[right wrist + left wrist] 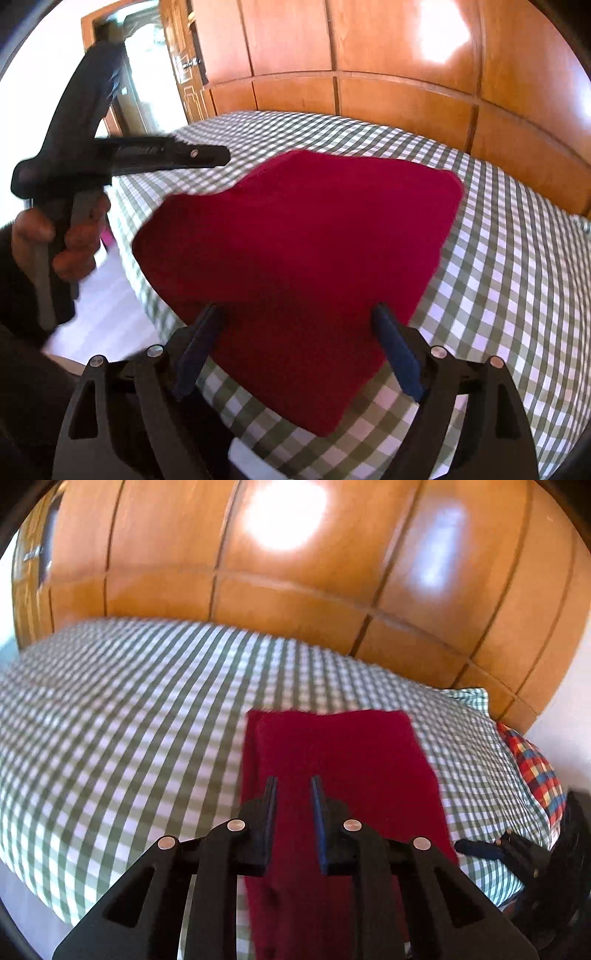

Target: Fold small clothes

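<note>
Right hand-held gripper (298,319): jaws spread wide, nothing between the blue pads (397,354), tips hovering at the near edge of the red cloth (306,251). Left hand-held gripper (293,792): jaws parted with a narrow gap, pads (317,805) close to parallel, red cloth (343,760) visible straight through the gap, so nothing pinched; can't tell if the tips touch the fabric or sit just above it. In the right wrist view the left hand-held gripper (207,157) shows from the side, blurred, above the cloth's left edge, with the person's left hand (70,240) wrapped around its handle. In the left wrist view the right hand-held gripper (476,847) is just visible at the right edge, low, beside the cloth. Cloth is a dark red piece lying flat on the bed (517,280), near the bed's front edge; looks like an already doubled layer, with a step along the left side in the right wrist view. Bed has a green-and-white check cover. Further right, a multicolour plaid item (535,768) lies at the bed's far right side. Behind the bed, glossy wood panelling (295,554) with window glare on it; an open door (147,74) shows at far left.
</note>
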`<act>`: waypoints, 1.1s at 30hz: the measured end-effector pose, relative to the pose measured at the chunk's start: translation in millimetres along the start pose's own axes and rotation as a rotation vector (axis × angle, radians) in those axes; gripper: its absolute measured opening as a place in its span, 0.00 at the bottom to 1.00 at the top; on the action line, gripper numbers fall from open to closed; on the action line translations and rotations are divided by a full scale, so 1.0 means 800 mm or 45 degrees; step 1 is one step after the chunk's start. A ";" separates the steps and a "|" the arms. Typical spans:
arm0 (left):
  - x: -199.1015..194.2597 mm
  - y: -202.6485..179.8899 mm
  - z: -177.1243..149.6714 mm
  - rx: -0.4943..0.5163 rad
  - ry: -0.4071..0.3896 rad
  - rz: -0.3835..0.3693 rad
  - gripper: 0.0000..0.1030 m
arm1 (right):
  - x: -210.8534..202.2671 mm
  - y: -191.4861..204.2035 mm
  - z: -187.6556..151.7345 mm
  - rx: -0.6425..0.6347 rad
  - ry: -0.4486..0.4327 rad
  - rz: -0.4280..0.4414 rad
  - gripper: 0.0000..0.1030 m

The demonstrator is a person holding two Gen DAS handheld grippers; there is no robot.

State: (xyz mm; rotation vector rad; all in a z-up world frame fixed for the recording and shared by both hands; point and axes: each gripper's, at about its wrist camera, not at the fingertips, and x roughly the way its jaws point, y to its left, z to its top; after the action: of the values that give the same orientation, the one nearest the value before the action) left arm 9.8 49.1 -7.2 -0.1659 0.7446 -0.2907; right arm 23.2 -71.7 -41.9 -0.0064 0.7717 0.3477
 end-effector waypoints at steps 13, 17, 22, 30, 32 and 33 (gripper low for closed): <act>0.045 -0.021 -0.038 0.106 0.075 0.084 0.15 | 0.022 -0.071 0.067 0.332 -0.091 -0.088 0.82; 0.048 -0.018 -0.043 0.117 0.080 0.095 0.15 | 0.059 -0.079 0.078 0.366 -0.038 -0.111 0.80; 0.053 -0.015 -0.051 0.114 0.087 0.100 0.15 | 0.107 -0.099 0.061 0.423 0.061 -0.117 0.80; 0.052 -0.018 -0.056 0.111 0.077 0.107 0.15 | 0.110 -0.114 0.045 0.520 0.047 -0.048 0.86; 0.048 -0.017 -0.055 0.103 0.071 0.101 0.15 | 0.103 -0.118 0.040 0.548 0.042 -0.032 0.89; 0.043 -0.016 -0.055 0.092 0.062 0.094 0.15 | 0.098 -0.120 0.038 0.559 0.037 -0.022 0.90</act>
State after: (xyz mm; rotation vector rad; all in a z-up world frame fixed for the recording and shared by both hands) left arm 0.8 23.8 -58.1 -0.0630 0.7854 -0.2521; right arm 125.4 -134.0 -85.1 0.3947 0.8637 0.1564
